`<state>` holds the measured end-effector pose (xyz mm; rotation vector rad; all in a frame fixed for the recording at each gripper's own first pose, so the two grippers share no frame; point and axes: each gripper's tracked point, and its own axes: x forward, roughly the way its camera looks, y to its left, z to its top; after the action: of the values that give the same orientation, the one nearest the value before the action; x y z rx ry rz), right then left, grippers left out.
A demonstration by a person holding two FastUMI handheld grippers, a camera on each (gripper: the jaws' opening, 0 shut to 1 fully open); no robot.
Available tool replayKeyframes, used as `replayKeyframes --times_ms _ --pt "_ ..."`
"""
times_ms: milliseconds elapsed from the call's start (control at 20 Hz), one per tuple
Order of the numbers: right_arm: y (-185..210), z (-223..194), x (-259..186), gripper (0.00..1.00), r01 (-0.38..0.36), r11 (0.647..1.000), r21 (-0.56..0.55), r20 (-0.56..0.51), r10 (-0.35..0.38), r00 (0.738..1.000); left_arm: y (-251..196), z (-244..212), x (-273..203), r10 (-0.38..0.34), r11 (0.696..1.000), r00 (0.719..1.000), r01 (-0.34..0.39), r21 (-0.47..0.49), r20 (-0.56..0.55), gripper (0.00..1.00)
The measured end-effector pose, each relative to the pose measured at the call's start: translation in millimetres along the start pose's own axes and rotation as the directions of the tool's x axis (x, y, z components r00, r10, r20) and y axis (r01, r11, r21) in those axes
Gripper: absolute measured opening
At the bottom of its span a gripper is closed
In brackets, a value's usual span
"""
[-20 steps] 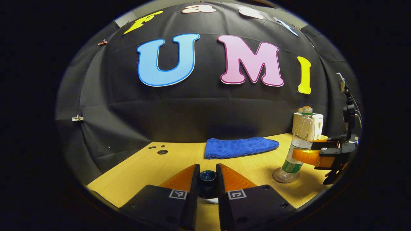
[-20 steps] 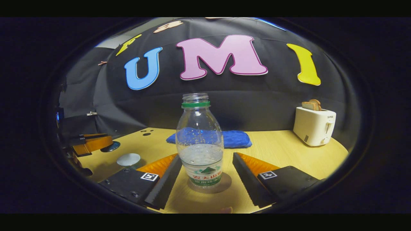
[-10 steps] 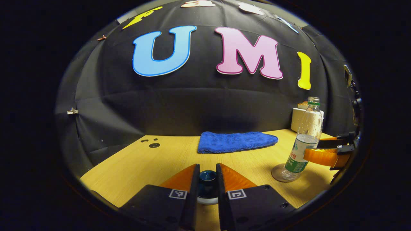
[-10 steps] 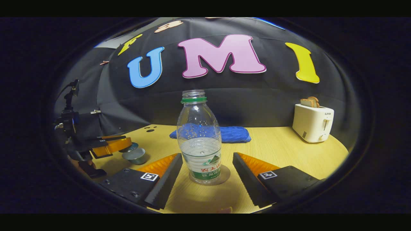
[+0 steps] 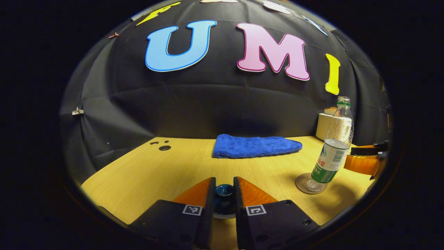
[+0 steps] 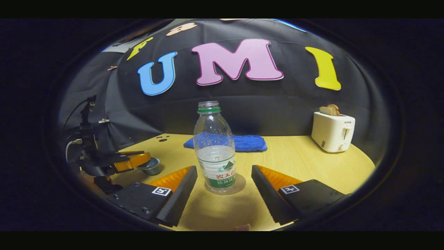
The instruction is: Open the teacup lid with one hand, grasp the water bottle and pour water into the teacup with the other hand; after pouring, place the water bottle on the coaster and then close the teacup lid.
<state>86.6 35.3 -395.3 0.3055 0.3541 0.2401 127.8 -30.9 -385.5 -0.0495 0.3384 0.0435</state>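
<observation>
My left gripper [image 5: 224, 190] is shut on the dark blue knob of the teacup lid [image 5: 224, 191], low over the wooden table [image 5: 149, 173]. In the right gripper view the left gripper [image 6: 147, 160] holds the lid right at the top of the small teacup [image 6: 152, 169]; whether the lid rests on it I cannot tell. The clear water bottle [image 6: 215, 152], uncapped and partly full, stands upright on the round coaster [image 6: 240, 183]. My right gripper [image 6: 223, 169] is open, its fingers apart from the bottle on both sides. The bottle [image 5: 331, 152] and the right gripper [image 5: 350, 158] are at the right of the left gripper view.
A blue cloth [image 5: 255, 146] lies at the back of the table. A white toaster [image 6: 332, 132] with bread in it stands at the back right. Small holes [image 5: 163, 147] mark the table's back left corner.
My left gripper has come down with the lid onto the teacup's place. My right gripper has drawn back a little from the bottle, which stays on the coaster.
</observation>
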Motion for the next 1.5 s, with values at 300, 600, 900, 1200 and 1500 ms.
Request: replayKeyframes --times_ms 300,600,900,1200,1500 --pt "1 7 -4 0.98 0.000 1.000 -0.003 0.010 0.000 1.000 -2 -1 1 0.005 1.000 1.000 -0.005 0.017 -0.008 0.36" --pt "7 51 -21 0.98 0.019 1.000 -0.012 0.042 -0.018 0.999 -11 53 -33 -0.022 0.999 0.999 0.020 0.041 0.048 0.40" --pt "26 124 -54 0.98 0.043 0.998 -0.046 0.079 -0.040 0.996 -20 130 -80 -0.066 0.996 0.996 0.061 0.068 0.068 0.40" --pt "43 187 -98 0.97 0.073 0.997 -0.040 0.130 -0.067 0.989 -26 205 -124 -0.096 0.995 0.990 0.091 0.049 0.101 0.40" --pt "56 230 -136 0.98 0.091 0.994 -0.054 0.185 -0.079 0.980 -20 251 -168 -0.118 0.993 0.983 0.112 0.046 0.139 0.45"
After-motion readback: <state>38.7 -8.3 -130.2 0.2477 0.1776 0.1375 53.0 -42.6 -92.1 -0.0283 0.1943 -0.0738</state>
